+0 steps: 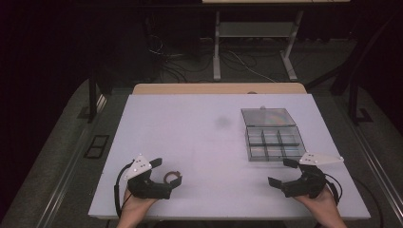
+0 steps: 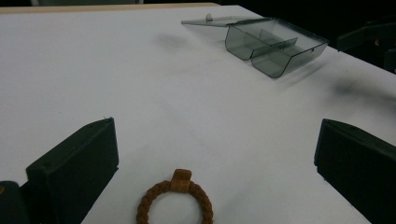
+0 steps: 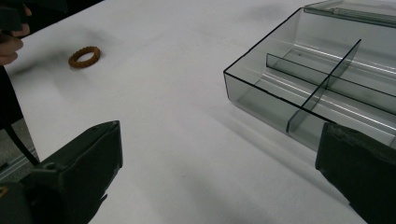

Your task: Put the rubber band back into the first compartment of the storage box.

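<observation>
The left gripper rested at the near left of the white table, held from below by the person's left hand, with its jaws spread wide and pointing toward the table's middle. A brown braided ring lay flat on the table between those jaws, touching neither; in the left gripper view the ring sat nearer the left jaw, its small knot turned away from the camera. The right gripper lay at the near right, carried by the right hand, jaws likewise wide apart and holding nothing, angled toward the table's middle. Just beyond it stood a clear compartment box, its lid folded open and flat behind it. In the right gripper view the box stood close ahead on the right, the ring well apart on the far left.
</observation>
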`<state>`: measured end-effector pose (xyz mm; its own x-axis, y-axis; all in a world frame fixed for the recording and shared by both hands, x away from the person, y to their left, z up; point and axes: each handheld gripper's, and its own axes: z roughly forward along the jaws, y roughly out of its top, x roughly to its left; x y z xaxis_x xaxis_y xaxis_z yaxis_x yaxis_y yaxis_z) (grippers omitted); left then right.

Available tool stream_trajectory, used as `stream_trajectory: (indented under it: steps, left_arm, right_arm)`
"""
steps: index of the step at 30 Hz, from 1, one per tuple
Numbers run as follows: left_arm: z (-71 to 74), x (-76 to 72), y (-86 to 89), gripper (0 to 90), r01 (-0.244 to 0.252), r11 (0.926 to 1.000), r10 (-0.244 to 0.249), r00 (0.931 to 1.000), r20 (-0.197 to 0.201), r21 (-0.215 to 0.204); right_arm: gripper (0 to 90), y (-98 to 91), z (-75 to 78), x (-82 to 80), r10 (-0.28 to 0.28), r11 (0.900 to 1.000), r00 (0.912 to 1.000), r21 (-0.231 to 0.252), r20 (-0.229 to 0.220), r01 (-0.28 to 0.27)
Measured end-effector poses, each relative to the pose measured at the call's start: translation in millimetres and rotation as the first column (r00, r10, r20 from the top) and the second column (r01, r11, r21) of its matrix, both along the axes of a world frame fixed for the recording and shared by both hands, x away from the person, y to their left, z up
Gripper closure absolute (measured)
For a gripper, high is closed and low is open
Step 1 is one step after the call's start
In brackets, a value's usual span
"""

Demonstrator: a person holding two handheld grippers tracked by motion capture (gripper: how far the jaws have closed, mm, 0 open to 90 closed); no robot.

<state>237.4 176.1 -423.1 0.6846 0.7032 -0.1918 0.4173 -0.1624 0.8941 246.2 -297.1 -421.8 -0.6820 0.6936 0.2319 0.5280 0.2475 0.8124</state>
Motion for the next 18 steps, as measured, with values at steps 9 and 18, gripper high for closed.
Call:
stream_trajectory:
  steps: [9,18]
  left_arm:
    - [3.2,-0.6,-1.0,0.0,-0.001,0.9999,0.001,1.0000,-0.006,0.012]
    - [9.0,0.0,-0.4,0.0,-0.003,0.9994,0.003,1.0000,0.004,0.036]
  right_arm:
    - [0.8,0.4,-0.6,0.6,0.001,1.0000,1.0000,-0.003,-0.005,-0.001]
    - [0.8,-0.1,-0.5,0.5,-0.001,1.0000,1.0000,-0.004,-0.008,0.001]
